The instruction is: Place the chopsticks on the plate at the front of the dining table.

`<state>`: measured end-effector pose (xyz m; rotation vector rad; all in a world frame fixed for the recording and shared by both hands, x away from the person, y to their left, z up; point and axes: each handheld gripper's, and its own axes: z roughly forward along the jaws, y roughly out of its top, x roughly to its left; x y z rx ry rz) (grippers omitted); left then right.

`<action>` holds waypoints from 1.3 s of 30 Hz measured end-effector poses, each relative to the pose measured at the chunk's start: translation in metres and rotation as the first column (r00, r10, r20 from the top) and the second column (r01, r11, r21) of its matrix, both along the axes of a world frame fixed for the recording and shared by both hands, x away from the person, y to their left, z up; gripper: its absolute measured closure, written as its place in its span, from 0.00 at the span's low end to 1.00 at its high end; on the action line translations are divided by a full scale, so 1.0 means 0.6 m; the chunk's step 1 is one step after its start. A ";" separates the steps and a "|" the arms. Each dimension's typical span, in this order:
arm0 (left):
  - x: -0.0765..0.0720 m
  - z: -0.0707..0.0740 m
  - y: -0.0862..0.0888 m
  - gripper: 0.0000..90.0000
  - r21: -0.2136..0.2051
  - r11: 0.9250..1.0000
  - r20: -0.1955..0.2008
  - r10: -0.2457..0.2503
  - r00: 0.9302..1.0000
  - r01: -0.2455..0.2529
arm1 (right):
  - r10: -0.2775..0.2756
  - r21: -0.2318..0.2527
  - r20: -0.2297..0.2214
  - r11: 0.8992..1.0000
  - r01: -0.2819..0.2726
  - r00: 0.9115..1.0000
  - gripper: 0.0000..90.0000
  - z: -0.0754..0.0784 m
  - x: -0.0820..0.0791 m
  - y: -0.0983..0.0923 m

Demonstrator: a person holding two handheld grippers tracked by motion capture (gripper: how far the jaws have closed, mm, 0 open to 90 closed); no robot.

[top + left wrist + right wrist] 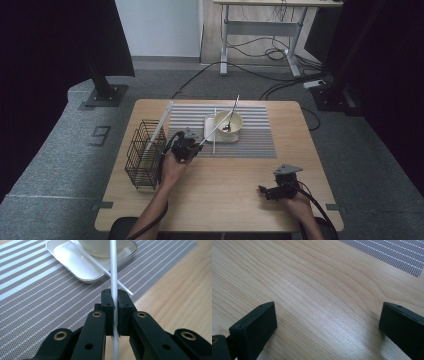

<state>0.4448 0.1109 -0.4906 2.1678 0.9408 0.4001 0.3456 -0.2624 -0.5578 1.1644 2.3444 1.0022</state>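
On the wooden surface [220, 190], seen from the high view, my left gripper [192, 148] sits at the near-left edge of the striped placemat [255, 135], with my jaws clamped on a thin white chopstick [216, 128]. That stick slants up and away to the right, passing over the cream bowl [229, 123], which stands on a small white tray [211, 131] in the middle of the mat. A second white stick [214, 145] lies straight across the tray's left part and onto the mat. A dark-ended utensil [231, 120] leans in the bowl. To my left stands a black wire basket [145, 155] with a pale flat strip [160, 126] leaning out of it. My right gripper [267, 191] rests low near the front right of the surface, well apart from the mat.

Along my left gripper view, the two black pads are pressed tight on the chopstick [113, 275], which runs straight up between them. Beyond it the white tray [82, 272] lies on the placemat [37, 295], the bowl [105, 248] on top of it, and the second stick [100, 267] crosses behind the held one, its tip ending at the mat's edge.

Along my right gripper view, the jaws stand wide apart with nothing between them, just above bare wood [317, 297]. A corner of the placemat [397, 255] shows at upper right.
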 end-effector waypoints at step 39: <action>0.108 -0.057 -0.007 0.95 0.090 0.987 -0.071 0.139 0.988 -0.132 | 0.003 -0.001 0.001 1.000 -0.003 1.000 0.01 0.000 0.000 0.000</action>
